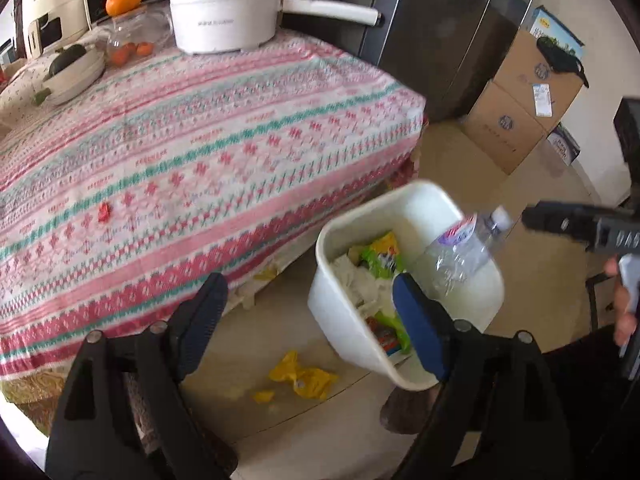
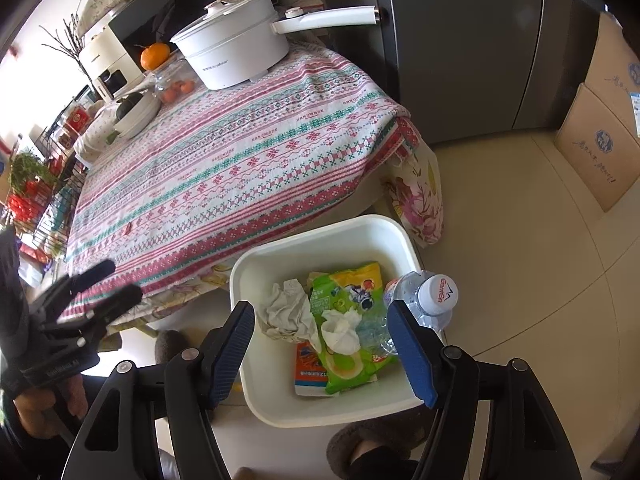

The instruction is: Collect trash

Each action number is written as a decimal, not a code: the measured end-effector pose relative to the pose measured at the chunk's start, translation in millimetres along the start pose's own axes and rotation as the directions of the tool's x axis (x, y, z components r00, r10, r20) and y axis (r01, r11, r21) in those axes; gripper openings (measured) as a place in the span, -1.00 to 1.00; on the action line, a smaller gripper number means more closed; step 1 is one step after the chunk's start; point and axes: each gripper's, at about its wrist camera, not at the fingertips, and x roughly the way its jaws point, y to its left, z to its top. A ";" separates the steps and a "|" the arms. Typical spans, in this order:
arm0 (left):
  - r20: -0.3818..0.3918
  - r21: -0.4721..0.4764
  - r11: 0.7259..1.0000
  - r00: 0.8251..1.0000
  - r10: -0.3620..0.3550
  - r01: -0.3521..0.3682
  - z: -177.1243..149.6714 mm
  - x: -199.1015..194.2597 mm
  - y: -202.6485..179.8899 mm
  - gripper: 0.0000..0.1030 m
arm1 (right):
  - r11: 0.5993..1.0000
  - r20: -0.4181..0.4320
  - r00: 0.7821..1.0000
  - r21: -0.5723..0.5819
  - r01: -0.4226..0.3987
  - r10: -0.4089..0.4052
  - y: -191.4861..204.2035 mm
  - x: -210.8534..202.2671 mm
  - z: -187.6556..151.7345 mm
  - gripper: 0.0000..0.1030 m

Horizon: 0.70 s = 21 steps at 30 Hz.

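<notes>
1. While both grippers hover over the floor beside the worktop (image 2: pixel 240 168), the white trash bin (image 2: pixel 320 228) stands just beside its near-right corner.
2. Left gripper (image 1: pixel 308 300): fingers (image 1: pixel 420 332) spread wide, released, nothing between them.
3. Right gripper (image 2: pixel 320 344): fingers (image 2: pixel 412 356) also apart and empty, above the bin's near rim.
4. A clear plastic bottle (image 2: pixel 424 300) with a white cap leans against the bin's right wall, neck sticking up past the rim; in the left wrist view it is blurred, so whether it has settled is hard to say.
5. Inside the bin lie a green snack wrapper (image 2: pixel 348 292), crumpled tissues (image 2: pixel 286 312) and an orange packet (image 2: pixel 310 372).
6. A yellow wrapper (image 1: pixel 304 376) lies on the floor, left of the bin and near the worktop's edge.
7. A small red scrap (image 1: pixel 105 212) sits on the patterned cloth at the near side.
8. At the far end stand a white pot (image 2: pixel 232 52), an orange (image 2: pixel 155 55) and a bowl (image 2: pixel 134 114).
</notes>
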 end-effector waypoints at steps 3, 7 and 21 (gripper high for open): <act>-0.123 0.050 0.998 0.991 0.049 -0.044 -45.4 40.7 7.9 0.64 | 1.000 -0.011 1.000 -0.009 0.009 -0.009 -1.4 3.0 -2.1 0.38; -0.325 0.043 0.998 0.944 0.057 -0.046 -109.1 110.8 29.6 0.64 | 0.999 -0.021 0.999 -0.046 0.027 -0.028 -1.9 5.3 -8.3 0.40; -0.506 -0.200 0.978 0.861 -0.052 -0.058 -155.6 260.2 48.7 0.35 | 0.973 -0.070 0.994 -0.222 0.061 -0.078 20.9 27.4 -20.9 0.43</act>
